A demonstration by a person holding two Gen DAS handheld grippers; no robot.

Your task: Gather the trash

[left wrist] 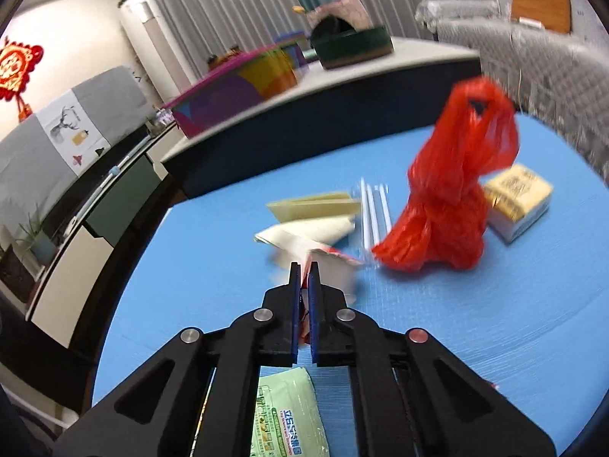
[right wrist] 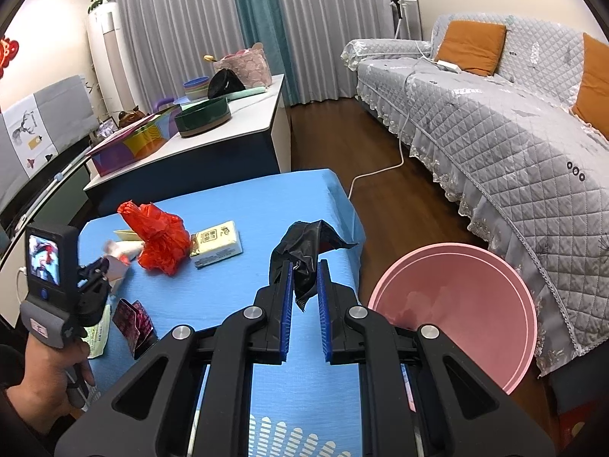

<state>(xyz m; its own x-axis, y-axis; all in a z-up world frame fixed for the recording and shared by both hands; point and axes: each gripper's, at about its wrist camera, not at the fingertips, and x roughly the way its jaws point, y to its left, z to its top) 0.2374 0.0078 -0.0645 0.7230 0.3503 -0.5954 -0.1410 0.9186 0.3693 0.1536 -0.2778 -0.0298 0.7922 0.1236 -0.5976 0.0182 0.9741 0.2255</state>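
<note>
My left gripper (left wrist: 304,266) is shut on a white and red paper wrapper (left wrist: 331,266), held just above the blue table (left wrist: 456,323). It also shows in the right wrist view (right wrist: 102,264), with the wrapper (right wrist: 116,257) at its tips. My right gripper (right wrist: 305,266) is shut on a crumpled black plastic bag (right wrist: 304,251) near the table's right edge. A pink bin (right wrist: 475,304) stands on the floor to the right of the table. A red plastic bag (left wrist: 449,198) stands crumpled on the table.
On the table lie a yellow tissue pack (left wrist: 517,198), white straws (left wrist: 375,209), folded papers (left wrist: 312,205), a green wet-wipe pack (left wrist: 289,415) and a dark red wrapper (right wrist: 133,320). A side table (right wrist: 228,122) with boxes stands behind. A grey sofa (right wrist: 514,133) is at the right.
</note>
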